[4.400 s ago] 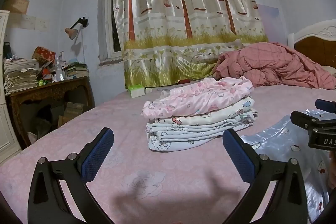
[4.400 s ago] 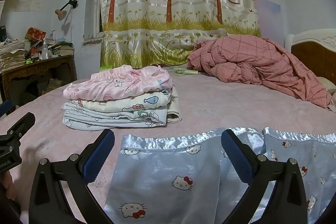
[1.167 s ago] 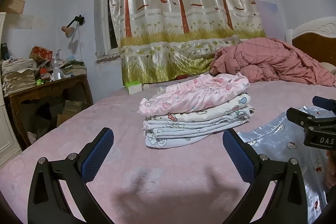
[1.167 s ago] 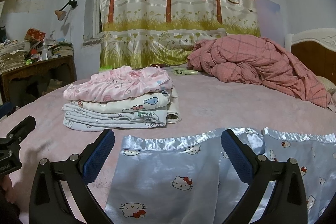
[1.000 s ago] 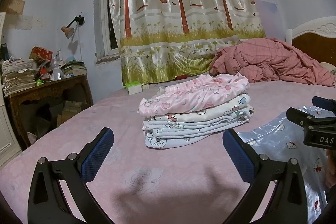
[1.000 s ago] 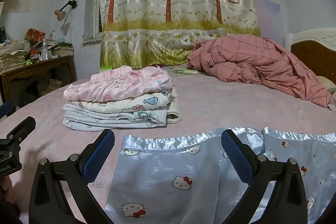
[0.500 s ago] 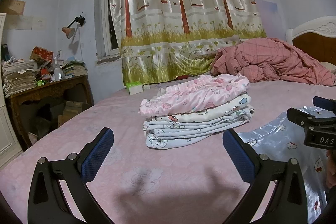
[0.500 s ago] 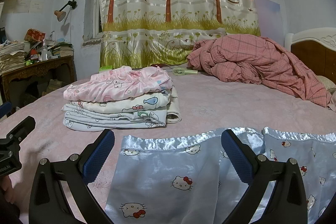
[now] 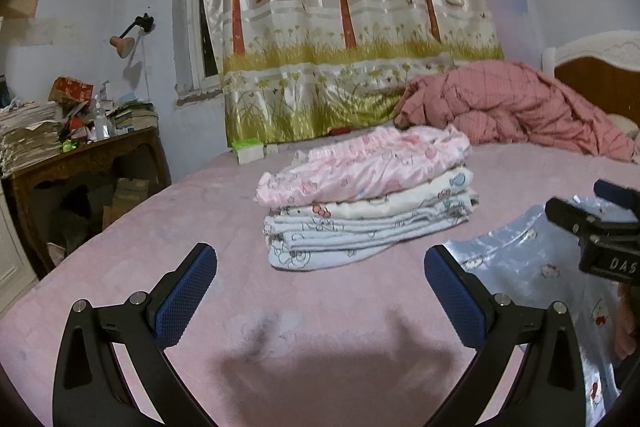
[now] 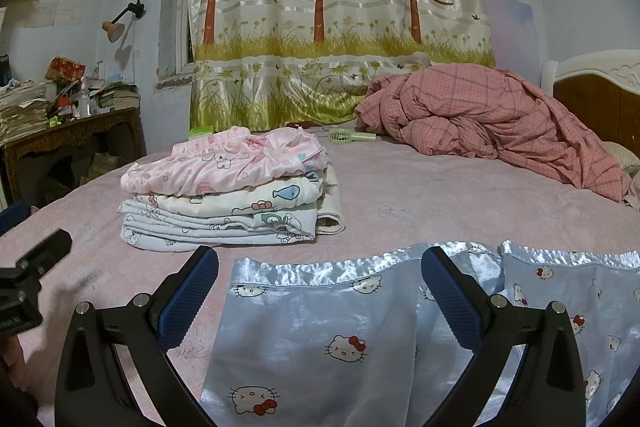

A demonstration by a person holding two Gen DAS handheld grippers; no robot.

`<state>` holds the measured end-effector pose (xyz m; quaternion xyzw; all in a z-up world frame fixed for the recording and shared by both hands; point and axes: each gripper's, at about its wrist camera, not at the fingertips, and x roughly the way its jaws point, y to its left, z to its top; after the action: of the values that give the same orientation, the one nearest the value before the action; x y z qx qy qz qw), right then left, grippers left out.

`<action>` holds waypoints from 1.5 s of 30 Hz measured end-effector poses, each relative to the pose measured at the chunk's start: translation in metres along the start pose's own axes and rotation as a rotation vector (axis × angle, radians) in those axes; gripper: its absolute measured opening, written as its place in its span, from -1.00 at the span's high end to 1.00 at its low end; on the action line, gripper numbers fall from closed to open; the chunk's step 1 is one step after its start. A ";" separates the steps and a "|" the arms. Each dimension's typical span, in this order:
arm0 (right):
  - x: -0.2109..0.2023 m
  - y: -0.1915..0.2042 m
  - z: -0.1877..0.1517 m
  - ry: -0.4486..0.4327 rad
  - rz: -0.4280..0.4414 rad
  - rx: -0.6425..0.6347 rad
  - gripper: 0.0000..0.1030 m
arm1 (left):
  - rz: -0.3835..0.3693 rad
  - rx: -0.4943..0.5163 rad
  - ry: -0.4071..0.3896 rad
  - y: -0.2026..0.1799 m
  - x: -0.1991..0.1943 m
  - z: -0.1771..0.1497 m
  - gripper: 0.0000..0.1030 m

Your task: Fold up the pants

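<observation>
Pretty much nothing's been moved over the last few seconds: both the left gripper (image 9: 320, 281) and right gripper (image 10: 320, 285) are kept wide open, empty. The blue Hello Kitty pants (image 10: 344, 339) are left flat, unfolded on the pink bed (image 10: 420, 203), so folding hasn't been started.

The blue pants (image 10: 320, 339) ran off the bottom and right edges of the right wrist view, their lower part unseen. In the left wrist view, the right gripper (image 9: 600, 227) was cut by the frame edge, fingers hidden.
</observation>
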<state>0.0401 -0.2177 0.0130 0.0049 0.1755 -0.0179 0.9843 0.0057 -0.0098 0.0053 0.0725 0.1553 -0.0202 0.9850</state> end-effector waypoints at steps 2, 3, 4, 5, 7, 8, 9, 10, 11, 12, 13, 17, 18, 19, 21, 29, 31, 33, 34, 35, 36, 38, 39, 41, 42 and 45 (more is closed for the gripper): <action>0.000 -0.001 0.000 0.001 0.003 0.002 -0.98 | -0.009 0.009 0.025 -0.004 0.004 0.000 -1.00; 0.000 -0.002 0.000 0.004 0.007 0.005 -0.98 | -0.013 0.010 0.035 -0.004 0.006 -0.002 -0.99; 0.001 -0.003 0.001 0.009 0.010 0.012 -0.98 | -0.018 0.010 0.045 -0.006 0.008 -0.003 -0.98; 0.000 -0.007 0.002 0.011 0.015 0.028 -0.98 | -0.025 0.010 0.055 -0.007 0.009 -0.003 -0.96; -0.001 -0.016 0.005 0.015 0.020 0.079 -0.98 | -0.040 0.013 0.069 -0.010 0.010 -0.003 -0.84; -0.001 -0.021 0.006 0.022 0.022 0.103 -0.98 | -0.047 0.010 0.075 -0.011 0.010 -0.002 -0.81; -0.001 -0.026 0.008 0.029 0.022 0.128 -0.98 | -0.058 -0.001 0.079 -0.011 0.008 0.000 -0.75; -0.001 -0.031 0.010 0.035 0.017 0.153 -0.98 | -0.075 -0.017 0.082 -0.011 0.007 0.001 -0.68; -0.002 -0.036 0.014 0.041 0.011 0.171 -0.98 | -0.096 -0.037 0.087 -0.011 0.005 0.004 -0.66; -0.003 -0.042 0.019 0.052 -0.001 0.186 -0.98 | -0.118 -0.058 0.092 -0.012 0.003 0.007 -0.60; -0.004 -0.046 0.023 0.064 -0.015 0.192 -0.98 | -0.135 -0.075 0.095 -0.013 0.000 0.009 -0.56; -0.015 -0.066 0.038 0.071 -0.043 0.210 -0.98 | -0.084 -0.017 0.106 -0.043 -0.014 0.027 -0.56; -0.018 -0.074 0.041 0.068 -0.040 0.216 -0.98 | -0.092 0.004 0.108 -0.053 -0.015 0.033 -0.56; -0.021 -0.080 0.045 0.069 -0.034 0.219 -0.98 | -0.102 0.018 0.103 -0.063 -0.017 0.041 -0.56; -0.030 -0.092 0.053 0.074 -0.026 0.207 -0.98 | -0.114 0.024 0.091 -0.079 -0.018 0.057 -0.56; -0.051 -0.149 0.067 0.062 0.046 0.282 -0.98 | -0.098 -0.123 0.067 -0.088 0.018 0.113 -0.52; -0.052 -0.160 0.068 0.063 0.052 0.305 -0.98 | -0.106 -0.164 0.082 -0.082 0.029 0.111 -0.46; -0.052 -0.168 0.067 0.062 0.048 0.324 -0.98 | -0.150 -0.201 0.090 -0.075 0.041 0.098 -0.43; -0.052 -0.171 0.067 0.065 0.050 0.332 -0.98 | -0.174 -0.207 0.098 -0.073 0.048 0.088 -0.42; -0.051 -0.173 0.067 0.072 0.046 0.339 -0.98 | -0.192 -0.210 0.120 -0.071 0.059 0.077 -0.39; -0.050 -0.174 0.067 0.077 0.038 0.342 -0.98 | -0.204 -0.219 0.169 -0.069 0.074 0.067 -0.23; -0.049 -0.177 0.067 0.089 0.016 0.351 -0.98 | -0.258 -0.315 0.289 -0.060 0.103 0.049 0.09; -0.048 -0.178 0.066 0.094 0.011 0.353 -0.98 | -0.316 -0.395 0.331 -0.054 0.113 0.039 0.11; -0.047 -0.181 0.065 0.105 0.005 0.353 -0.98 | -0.423 -0.515 0.402 -0.048 0.128 0.023 0.19; -0.046 -0.183 0.065 0.109 -0.001 0.355 -0.98 | -0.438 -0.522 0.420 -0.048 0.131 0.020 0.23; -0.042 -0.191 0.061 0.130 -0.016 0.383 -0.98 | -0.373 -0.388 0.427 -0.066 0.130 0.018 0.23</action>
<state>0.0145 -0.4086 0.0840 0.1917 0.2319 -0.0582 0.9519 0.1311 -0.0800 -0.0267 -0.1431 0.3694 -0.1544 0.9051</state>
